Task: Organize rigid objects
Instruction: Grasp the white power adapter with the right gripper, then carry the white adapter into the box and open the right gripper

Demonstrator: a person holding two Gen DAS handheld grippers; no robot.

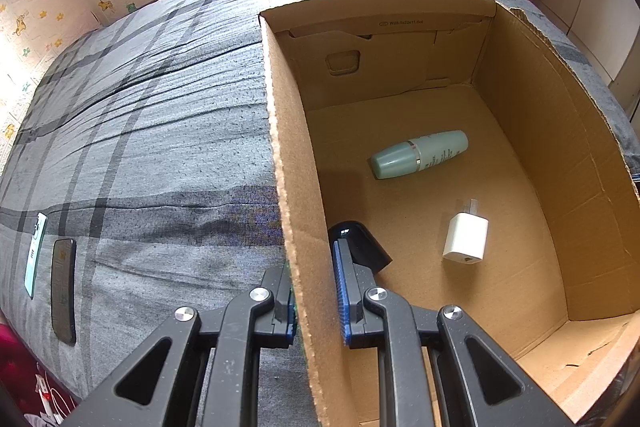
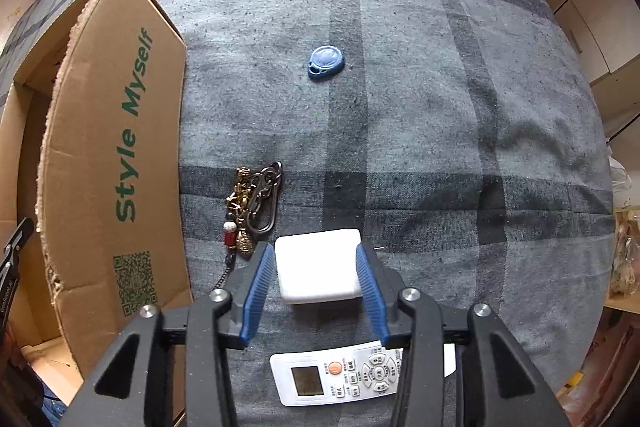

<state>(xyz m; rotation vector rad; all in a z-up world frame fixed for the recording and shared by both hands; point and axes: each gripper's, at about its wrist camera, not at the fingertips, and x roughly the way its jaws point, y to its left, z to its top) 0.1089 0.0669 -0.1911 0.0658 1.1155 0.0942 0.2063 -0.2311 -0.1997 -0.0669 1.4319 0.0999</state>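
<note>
Cardboard box wall (image 1: 296, 187), clamped by left tool (image 1: 316, 291), half hides a black object (image 1: 360, 243); right tool (image 2: 316, 267) grips white block (image 2: 316, 263).

In the box (image 1: 520, 131) lie a bottle (image 1: 420, 154) and, nearer, a charger (image 1: 466, 237) (well apart).

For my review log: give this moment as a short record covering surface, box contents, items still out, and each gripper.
surface: plaid bedspread
box contents: green bottle, white charger, black item
still out: blue tag, keychain, remote, two phones
left gripper: clamped on box wall
right gripper: closed on white block
</note>
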